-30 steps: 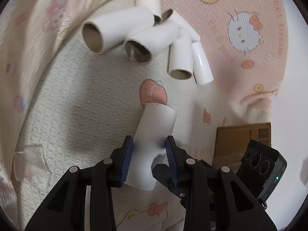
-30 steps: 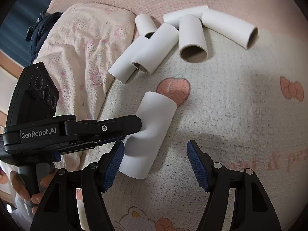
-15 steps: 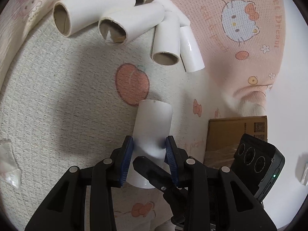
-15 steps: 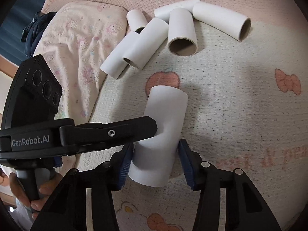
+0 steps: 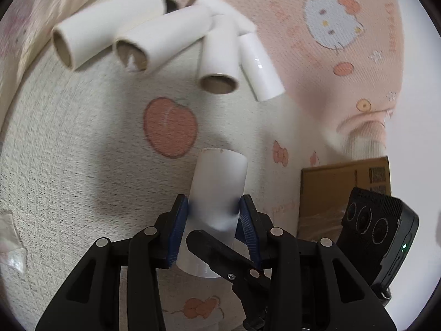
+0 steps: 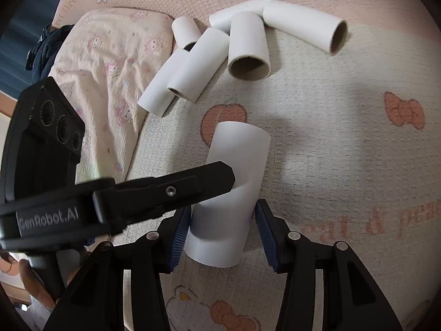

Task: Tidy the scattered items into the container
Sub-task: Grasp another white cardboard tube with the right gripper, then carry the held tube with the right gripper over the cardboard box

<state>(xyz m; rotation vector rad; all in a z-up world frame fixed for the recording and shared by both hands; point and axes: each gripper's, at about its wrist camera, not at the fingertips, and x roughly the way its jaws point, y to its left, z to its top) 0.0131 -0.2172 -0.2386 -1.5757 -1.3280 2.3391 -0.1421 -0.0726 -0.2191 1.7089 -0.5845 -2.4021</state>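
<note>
A white cardboard tube [image 5: 217, 187] is held off the bedspread, gripped by both grippers. My left gripper [image 5: 213, 218] is shut on its middle. My right gripper [image 6: 223, 223] is shut on its near end [image 6: 228, 193]; the left gripper's finger [image 6: 176, 190] crosses the tube from the left. Several more white tubes [image 5: 154, 38] lie in a loose pile beyond, also in the right wrist view [image 6: 248, 47]. A brown cardboard box [image 5: 339, 190] stands past the bed's edge at the right.
The bedspread [image 6: 330, 143] is cream and pink with cartoon prints. A pale pillow [image 6: 110, 63] lies left of the pile. A crumpled tissue [image 5: 11, 245] lies at the far left. Dark clothing [image 6: 46, 49] lies beyond the pillow.
My right gripper has moved in and closed on the tube's near end. The left gripper has kept its hold, and the tube has lifted slightly toward the box side.
</note>
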